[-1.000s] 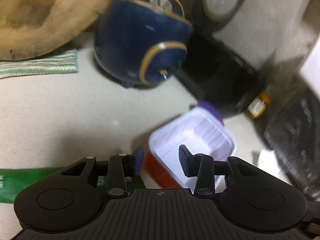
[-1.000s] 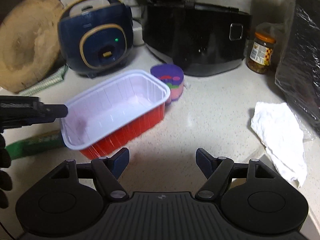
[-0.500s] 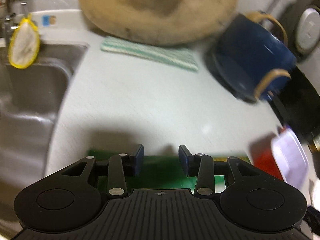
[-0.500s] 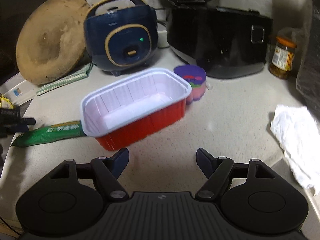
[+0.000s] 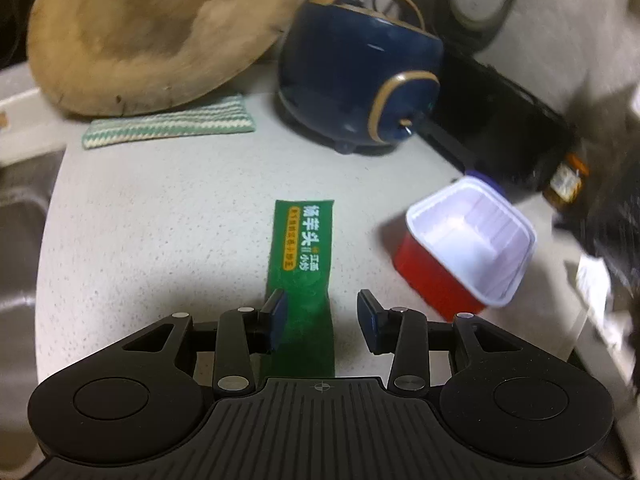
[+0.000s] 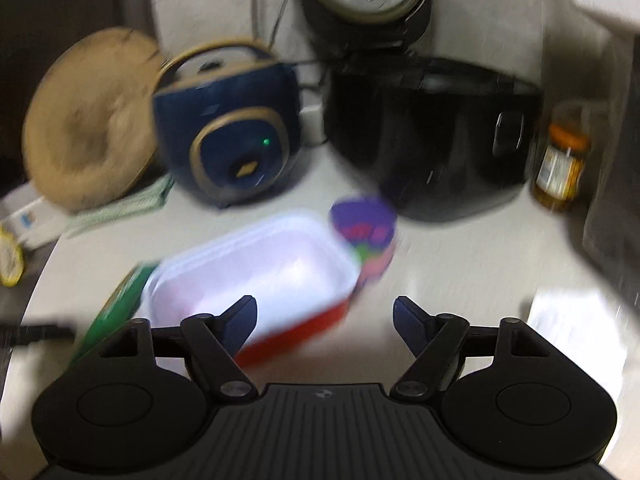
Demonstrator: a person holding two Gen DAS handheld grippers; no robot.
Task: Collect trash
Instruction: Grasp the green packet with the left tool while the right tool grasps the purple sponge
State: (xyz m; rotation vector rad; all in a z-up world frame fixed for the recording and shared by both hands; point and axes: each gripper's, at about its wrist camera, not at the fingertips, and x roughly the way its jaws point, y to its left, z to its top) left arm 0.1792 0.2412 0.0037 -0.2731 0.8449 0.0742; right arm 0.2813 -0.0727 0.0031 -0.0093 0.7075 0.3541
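A flat green snack wrapper (image 5: 302, 264) lies on the speckled counter and runs in between the open fingers of my left gripper (image 5: 322, 314), which is not closed on it. A red plastic tray with a white inside (image 5: 466, 248) sits to its right. In the blurred right wrist view the tray (image 6: 256, 276) is just ahead of my open, empty right gripper (image 6: 324, 318), with the wrapper (image 6: 116, 312) at its left, a purple cup (image 6: 366, 236) behind it and a white crumpled tissue (image 6: 576, 328) at the right.
A blue rice cooker (image 5: 360, 84), a black cooker (image 6: 436, 132), a round wooden board (image 5: 156, 32), a striped cloth (image 5: 168, 126) and a jar (image 6: 562, 164) stand along the back. A sink (image 5: 20, 220) lies at the left. A black bag (image 5: 616, 240) is at the right.
My left gripper swung from the tray over to the green wrapper, which now lies lengthwise between its fingers. My right gripper moved forward and closer to the red tray.
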